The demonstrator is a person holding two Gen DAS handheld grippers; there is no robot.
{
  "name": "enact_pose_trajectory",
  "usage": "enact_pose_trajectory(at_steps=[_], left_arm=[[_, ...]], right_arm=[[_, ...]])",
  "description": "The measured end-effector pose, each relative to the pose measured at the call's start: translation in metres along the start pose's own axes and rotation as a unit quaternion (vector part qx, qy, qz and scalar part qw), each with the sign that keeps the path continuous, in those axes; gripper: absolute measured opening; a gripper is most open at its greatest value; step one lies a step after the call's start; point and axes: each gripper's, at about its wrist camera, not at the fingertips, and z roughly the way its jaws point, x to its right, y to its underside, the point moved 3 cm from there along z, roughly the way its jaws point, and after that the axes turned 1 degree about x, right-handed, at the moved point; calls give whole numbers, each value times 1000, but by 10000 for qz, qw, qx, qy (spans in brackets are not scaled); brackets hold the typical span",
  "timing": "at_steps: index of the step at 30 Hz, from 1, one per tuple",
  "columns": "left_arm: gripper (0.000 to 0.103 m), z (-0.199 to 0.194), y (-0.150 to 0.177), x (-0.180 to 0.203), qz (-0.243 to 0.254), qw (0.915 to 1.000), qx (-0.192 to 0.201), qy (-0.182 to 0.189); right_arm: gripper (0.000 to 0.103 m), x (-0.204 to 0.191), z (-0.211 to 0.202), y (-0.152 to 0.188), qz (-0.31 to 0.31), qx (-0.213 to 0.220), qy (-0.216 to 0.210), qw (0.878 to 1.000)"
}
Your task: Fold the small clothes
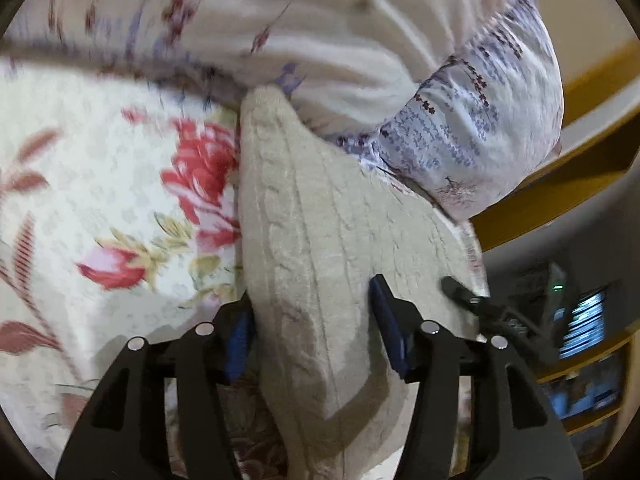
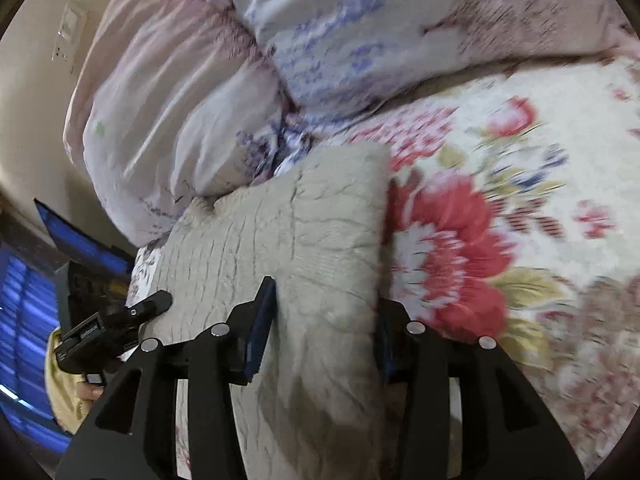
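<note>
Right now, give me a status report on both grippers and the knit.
Left gripper, right gripper: jaws apart, straddling beige knit. Knit on floral bedspread. Rumpled duvet crowds far edge.

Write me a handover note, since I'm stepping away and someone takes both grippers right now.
Left gripper: jaws apart around the beige cable-knit garment; whether they pinch it is unclear.
Right gripper: jaws likewise straddle the same knit, its fold edge at the right pad.
The knit lies on the floral bedspread, beside the bunched duvet.
Done: it looks folded into a compact, layered block.
Left: check the fold is even, release, then take the next item.
</note>
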Motion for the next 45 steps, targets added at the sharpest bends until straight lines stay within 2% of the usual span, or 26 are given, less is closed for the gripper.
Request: enact_pose_trajectory(at_steps=[2,5,8,11,14,16,18,22,25,28,29,32,34,37,39,43,44,45], left_arm=[[60,-17,2,8,328,9979,419,-365],[64,-39,5,29,941,9891,964,-589],[71,-53,21,64,1724,9757,1252,-508],[72,-51,34,77,2078,9709,1121,-396],[72,-28,40,84,2177,9722,785,-368],[71,-9,44,79,2216,9721,526,-561],[67,-2,47,78,2270,9698,504,-732],[67,6,42,77,2221,9704,457,-828],[67,9,43,80,2325,9658,575,-993],[67,-17,57,85,2489,9577,871,-1151],[70,-24,59,85,2550,9548,951,-1199],[75,-42,74,81,2823,9355,1209,-1749],[75,-41,82,74,2913,9264,1123,-2107],[75,-30,90,62,2956,9197,895,-2423],[76,-22,90,55,2879,9218,734,-2491],[76,-23,86,54,2745,9263,710,-2481],[78,-25,87,53,2717,9279,725,-2448],[80,-28,87,54,2659,9309,742,-2391]], right_arm=[[44,-4,-28,2,-236,525,277,9980],[44,-22,-51,5,-771,963,400,9916],[44,-49,-50,14,-1460,849,334,9851],[44,-63,-33,25,-1879,564,405,9797],[44,-57,-12,33,-1967,223,749,9773],[43,-47,-1,35,-1960,153,882,9765],[43,-44,0,34,-1945,159,863,9770],[43,-41,7,27,-1955,186,1047,9749],[43,-49,7,30,-2094,309,1184,9701],[43,-57,-13,45,-2214,540,1187,9664],[43,-60,-20,51,-2305,602,1206,9637],[44,-61,-38,70,-2468,670,1304,9579],[44,-55,-40,79,-2452,589,1442,9569],[44,-46,-30,87,-2421,430,1780,9528],[44,-45,-26,88,-2409,435,1883,9511],[47,-49,-24,87,-2376,429,2002,9495],[49,-50,-27,87,-2335,468,1966,9511],[59,-51,-34,87,-2256,545,1861,9547]])
